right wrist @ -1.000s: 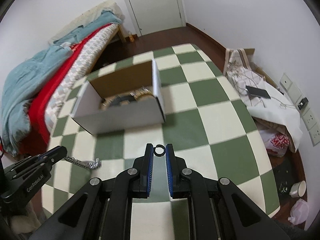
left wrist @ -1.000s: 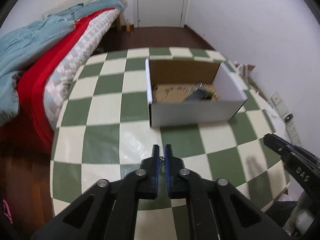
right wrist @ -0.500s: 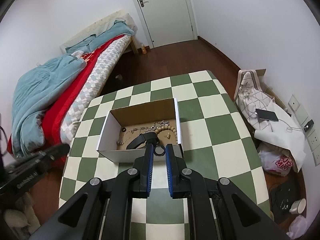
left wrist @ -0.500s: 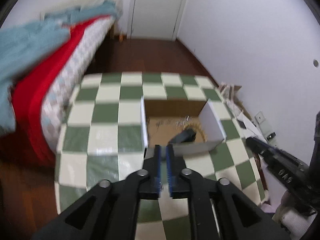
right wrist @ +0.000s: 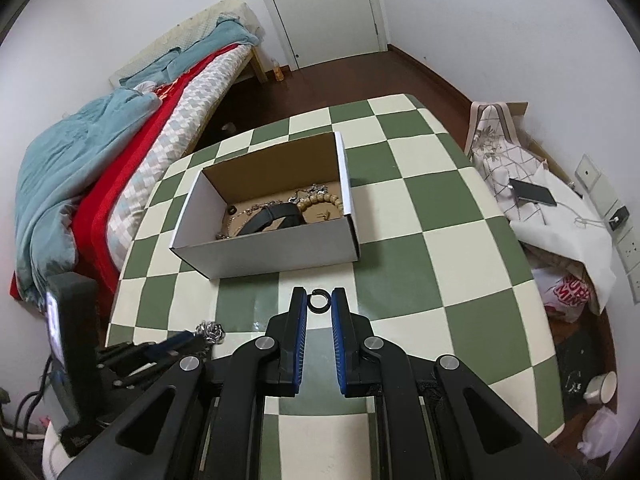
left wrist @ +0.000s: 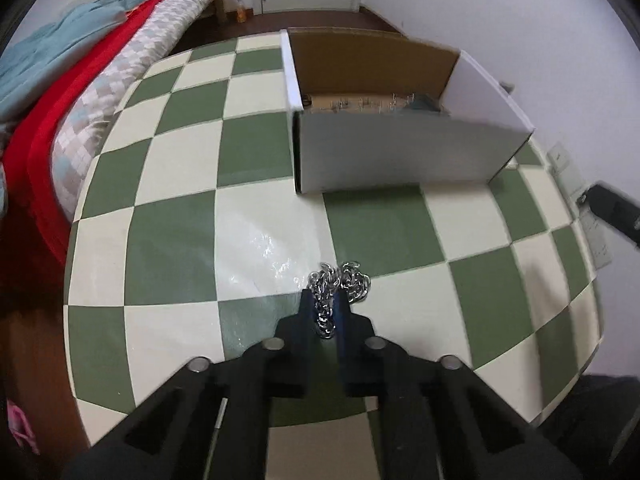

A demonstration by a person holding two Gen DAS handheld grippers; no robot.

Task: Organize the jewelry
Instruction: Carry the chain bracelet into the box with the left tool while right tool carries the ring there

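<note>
A silver chain [left wrist: 339, 280] lies bunched on the checked table [left wrist: 180, 168], one end caught between the fingers of my left gripper [left wrist: 324, 300], which is shut on it. The same chain [right wrist: 210, 330] and left gripper [right wrist: 188, 338] show at the lower left of the right wrist view. My right gripper [right wrist: 319, 300] is shut on a small black ring [right wrist: 319, 302], a short way in front of the white cardboard box [right wrist: 272, 252]. Inside the box lie a beaded bracelet [right wrist: 322, 200], a black band [right wrist: 272, 218] and thin chains. The box [left wrist: 400, 156] stands ahead of the left gripper.
A bed [right wrist: 100, 152] with a blue blanket and red cover runs along the table's left side. At the right, below the table edge, are a cloth bag with a phone [right wrist: 532, 192] and plastic bags. Wall sockets [right wrist: 624, 240] are on the right wall.
Half a second ago both grippers were high above the table, the right one over the box. Both are now low near the table's front, and the chain rests bunched on the cloth.
</note>
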